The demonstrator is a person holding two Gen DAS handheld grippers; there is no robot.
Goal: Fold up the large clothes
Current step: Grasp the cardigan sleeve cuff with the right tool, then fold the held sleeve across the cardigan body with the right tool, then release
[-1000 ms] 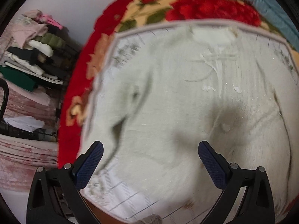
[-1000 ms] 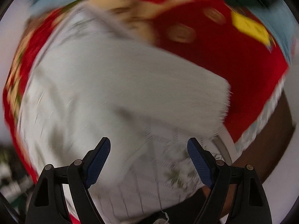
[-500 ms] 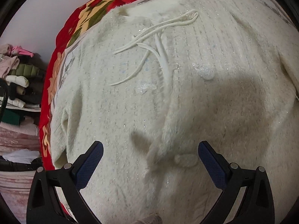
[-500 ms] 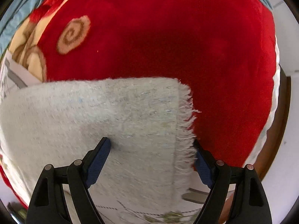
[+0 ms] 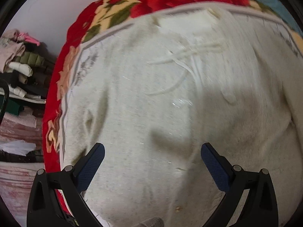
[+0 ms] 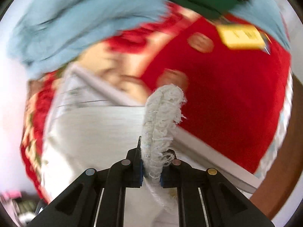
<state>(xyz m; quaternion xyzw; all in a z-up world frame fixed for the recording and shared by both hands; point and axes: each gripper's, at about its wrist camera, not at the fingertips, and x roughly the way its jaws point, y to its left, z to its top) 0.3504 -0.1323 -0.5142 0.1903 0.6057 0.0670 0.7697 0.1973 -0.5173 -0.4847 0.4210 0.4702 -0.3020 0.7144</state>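
Right tool (image 6: 151,162) over red floral blanket (image 6: 236,98), clothes shelf (image 5: 20,71) beside.

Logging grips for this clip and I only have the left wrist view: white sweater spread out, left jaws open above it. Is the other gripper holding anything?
Observer: Yes. The right gripper has just closed on the sweater's frayed edge, which sticks up between its jaws.
Operator: What lies beyond that edge?
Observer: The red blanket, with a yellow tag near its far side.
Operator: Anything else on the bed?
Observer: A light blue cloth bunched at the far end.
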